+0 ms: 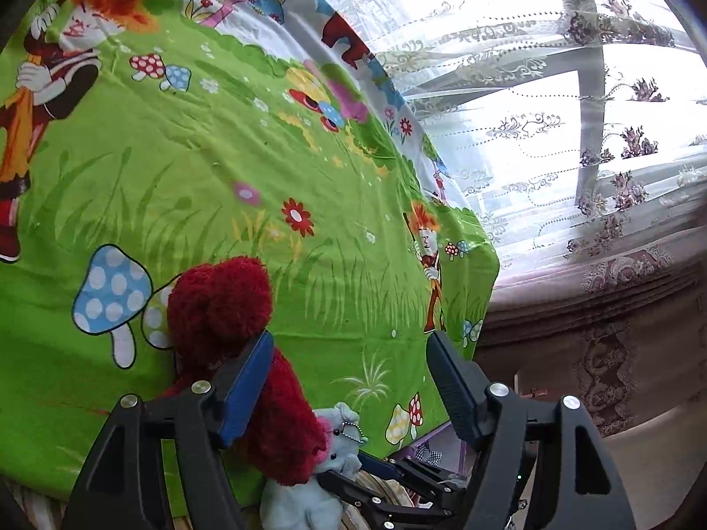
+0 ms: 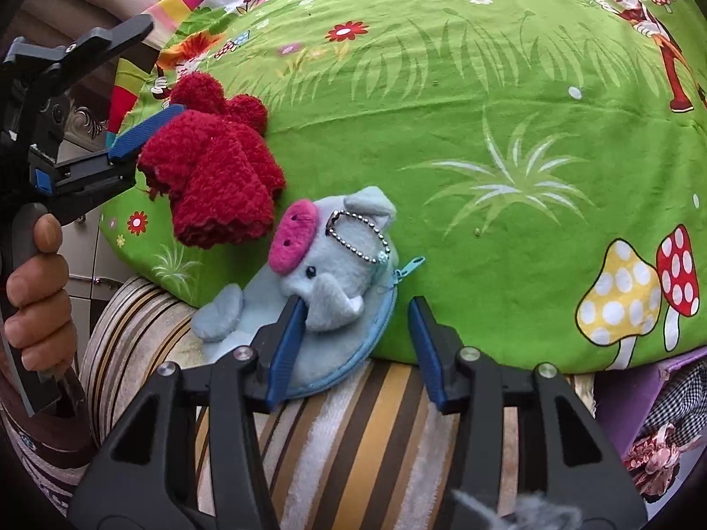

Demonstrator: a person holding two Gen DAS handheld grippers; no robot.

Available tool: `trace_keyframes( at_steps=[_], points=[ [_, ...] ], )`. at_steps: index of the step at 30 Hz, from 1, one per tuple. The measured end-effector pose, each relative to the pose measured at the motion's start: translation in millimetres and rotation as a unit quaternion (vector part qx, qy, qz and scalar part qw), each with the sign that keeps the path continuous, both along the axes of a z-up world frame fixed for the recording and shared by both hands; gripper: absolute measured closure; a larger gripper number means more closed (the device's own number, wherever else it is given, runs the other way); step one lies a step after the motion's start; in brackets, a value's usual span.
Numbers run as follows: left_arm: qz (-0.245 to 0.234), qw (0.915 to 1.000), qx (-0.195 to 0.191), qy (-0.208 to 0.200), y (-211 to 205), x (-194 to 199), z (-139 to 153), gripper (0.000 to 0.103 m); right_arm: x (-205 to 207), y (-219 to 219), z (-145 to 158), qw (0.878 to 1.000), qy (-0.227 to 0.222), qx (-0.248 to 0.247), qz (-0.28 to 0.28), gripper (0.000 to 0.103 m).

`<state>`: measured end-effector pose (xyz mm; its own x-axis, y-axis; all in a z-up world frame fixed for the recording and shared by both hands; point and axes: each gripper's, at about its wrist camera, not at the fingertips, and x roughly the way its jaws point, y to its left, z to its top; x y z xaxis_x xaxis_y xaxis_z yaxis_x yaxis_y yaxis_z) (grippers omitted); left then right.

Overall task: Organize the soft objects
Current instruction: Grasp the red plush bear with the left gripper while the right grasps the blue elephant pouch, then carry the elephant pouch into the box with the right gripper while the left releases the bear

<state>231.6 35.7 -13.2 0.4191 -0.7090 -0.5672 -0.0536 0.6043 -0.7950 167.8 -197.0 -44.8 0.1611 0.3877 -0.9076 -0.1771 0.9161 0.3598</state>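
A fuzzy red knitted piece lies on the green cartoon bedsheet; it also shows in the right wrist view. My left gripper is open, its left finger resting against the red piece. A light blue plush elephant pouch with a pink cap and a bead chain lies at the sheet's edge, also low in the left wrist view. My right gripper is open around the pouch, the left finger touching its trunk.
A striped towel or cushion lies under the right gripper. A purple box with checked cloth stands at the right. A lace curtain and window are beyond the bed. The bedsheet spreads wide.
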Motion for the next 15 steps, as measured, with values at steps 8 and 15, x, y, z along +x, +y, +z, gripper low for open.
trace_keyframes(
  at_steps=[8, 15],
  points=[
    [-0.042, 0.9985, -0.034, -0.01, -44.2, 30.6, -12.9, 0.031, 1.9, 3.8, 4.7, 0.999, -0.02, -0.012, 0.023, 0.079],
    [-0.074, 0.9959, -0.005, -0.051, -69.3, 38.0, 12.6, 0.031, 10.5, -24.0, 14.4, 0.998, -0.038, -0.039, 0.029, 0.081]
  ],
)
